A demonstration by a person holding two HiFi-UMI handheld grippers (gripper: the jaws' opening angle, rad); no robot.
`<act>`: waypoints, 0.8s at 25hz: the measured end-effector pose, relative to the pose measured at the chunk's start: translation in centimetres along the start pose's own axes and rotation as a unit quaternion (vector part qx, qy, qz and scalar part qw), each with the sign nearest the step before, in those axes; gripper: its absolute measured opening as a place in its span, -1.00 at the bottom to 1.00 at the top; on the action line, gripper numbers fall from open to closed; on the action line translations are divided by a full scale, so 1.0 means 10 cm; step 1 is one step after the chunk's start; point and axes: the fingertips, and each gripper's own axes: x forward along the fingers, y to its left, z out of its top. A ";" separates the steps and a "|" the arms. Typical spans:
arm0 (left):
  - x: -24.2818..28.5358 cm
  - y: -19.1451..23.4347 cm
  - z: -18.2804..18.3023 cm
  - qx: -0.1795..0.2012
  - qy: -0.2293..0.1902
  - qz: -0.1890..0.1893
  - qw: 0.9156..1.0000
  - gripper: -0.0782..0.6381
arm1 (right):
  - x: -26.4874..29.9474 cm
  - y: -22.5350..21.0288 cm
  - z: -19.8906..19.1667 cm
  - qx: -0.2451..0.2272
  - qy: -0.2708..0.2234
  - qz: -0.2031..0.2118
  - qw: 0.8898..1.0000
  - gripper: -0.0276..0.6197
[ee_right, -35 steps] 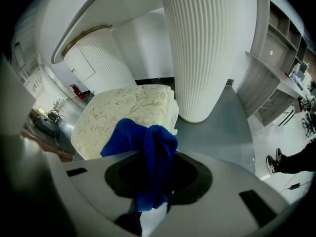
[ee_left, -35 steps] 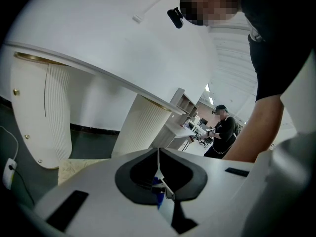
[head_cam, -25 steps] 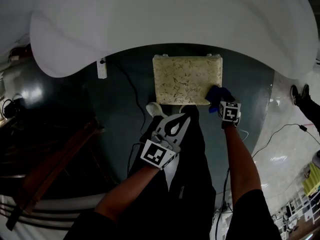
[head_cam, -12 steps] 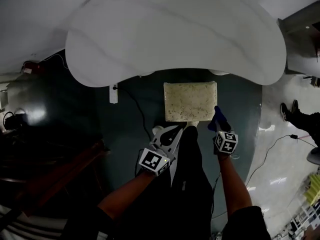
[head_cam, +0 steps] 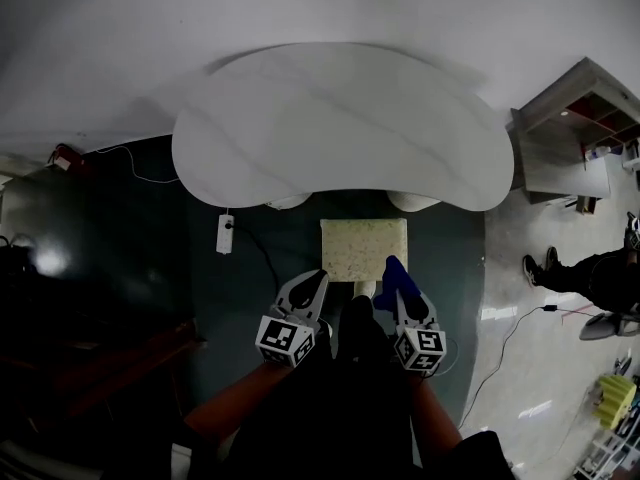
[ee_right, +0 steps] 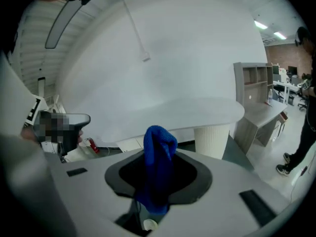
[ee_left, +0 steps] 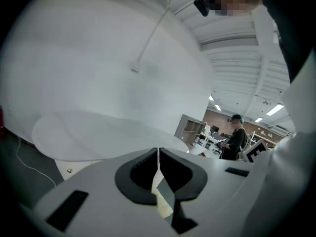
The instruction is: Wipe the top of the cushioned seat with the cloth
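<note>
R gripper (ee_right: pixel 158 184) jaws pinch the cloth (ee_right: pixel 159 147), wad poking past the tips, prob. to give a rubbing pad. L gripper (ee_left: pixel 158 169) jaws pressed together, empty, idle. Both hover by the body, apart from seat (head_cam: pixel 363 248) at the table (head_cam: pixel 330 128) edge.

Head view high over seat (head_cam: pixel 363 248); gripper views level, toward table (head_cam: pixel 330 118)

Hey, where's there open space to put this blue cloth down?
The white tabletop is bare throughout, and so is the top of the cushioned seat. It's crowded only at the seat's near edge: left gripper, right gripper holding the cloth.
</note>
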 end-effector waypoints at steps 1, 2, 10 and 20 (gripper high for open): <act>-0.06 0.00 0.12 0.000 -0.004 0.009 1.000 -0.72 | -0.07 0.12 0.15 -0.003 -0.007 0.008 1.000 -0.54; -0.12 -0.01 0.24 0.000 -0.011 0.014 1.000 -0.72 | -0.14 0.23 0.31 -0.003 -0.015 0.017 1.000 -0.54; -0.36 -0.19 1.15 0.044 -0.076 0.019 0.996 -0.72 | -0.41 1.13 1.60 -0.080 -0.116 0.076 0.987 -0.54; -0.38 -0.20 1.97 0.054 -0.157 0.038 0.985 -0.72 | -0.36 1.60 2.46 -0.131 -0.165 0.104 0.972 -0.54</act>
